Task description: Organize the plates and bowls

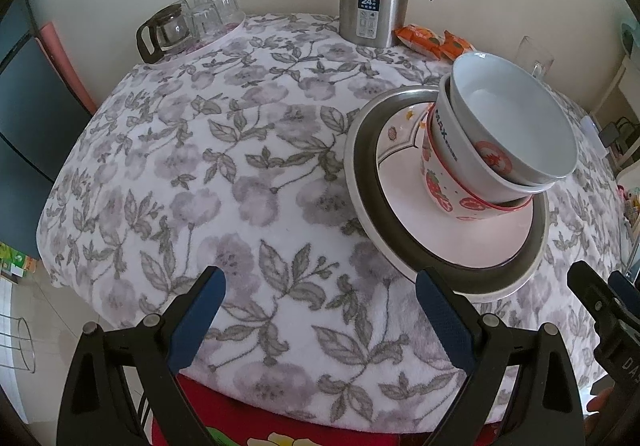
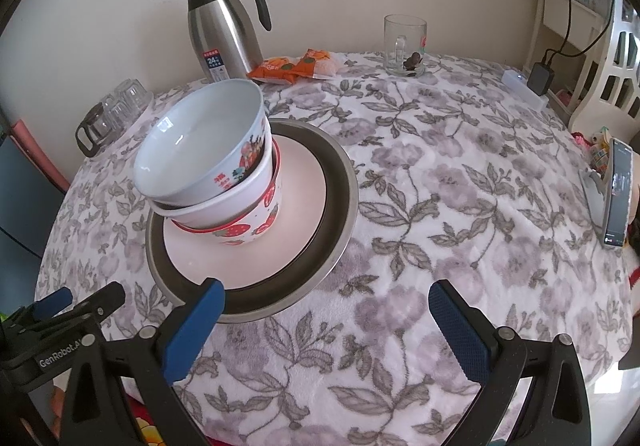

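Seemingly near done: your three bowls nest together, white cartoon-print bowl (image 2: 200, 149) in plain white bowl (image 2: 208, 207) in strawberry-print bowl (image 2: 260, 224), on pale pink plate (image 2: 298, 213) inside steel-rimmed dish (image 2: 340, 181), mid floral-cloth table (image 2: 440, 205).

Your left gripper (image 1: 320, 322) and right gripper (image 2: 326, 330): blue pads spread apart, holding nothing, both just short of stack.

Left to do: none visible (no stray plates or bowls in either view).

Hard to tell: stack leans, seating unclear; whether extra plates lie under pink one.

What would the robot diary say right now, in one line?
bowls: three nested on pink plate | left gripper: open, empty | right gripper: open, empty
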A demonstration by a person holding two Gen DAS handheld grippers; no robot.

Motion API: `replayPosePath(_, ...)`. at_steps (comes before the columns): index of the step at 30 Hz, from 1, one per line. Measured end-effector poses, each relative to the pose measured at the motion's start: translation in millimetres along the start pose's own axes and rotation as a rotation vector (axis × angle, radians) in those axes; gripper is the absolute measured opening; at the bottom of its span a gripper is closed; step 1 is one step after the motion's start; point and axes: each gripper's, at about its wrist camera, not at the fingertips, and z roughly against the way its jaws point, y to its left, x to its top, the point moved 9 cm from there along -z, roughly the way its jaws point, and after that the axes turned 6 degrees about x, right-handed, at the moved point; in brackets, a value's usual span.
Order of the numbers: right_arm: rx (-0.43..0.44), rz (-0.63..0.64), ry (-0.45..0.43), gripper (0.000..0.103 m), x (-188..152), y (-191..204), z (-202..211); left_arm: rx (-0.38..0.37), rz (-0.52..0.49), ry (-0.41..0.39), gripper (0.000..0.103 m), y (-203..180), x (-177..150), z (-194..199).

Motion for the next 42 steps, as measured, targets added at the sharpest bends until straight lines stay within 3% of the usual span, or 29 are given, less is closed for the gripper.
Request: replayPosePath(42,0.01,0.007,0.015,0.103,-4.2,2.3,-5.0,-0.008,-0.004,0.008,0.096,0.4,-0.1,-1.1)
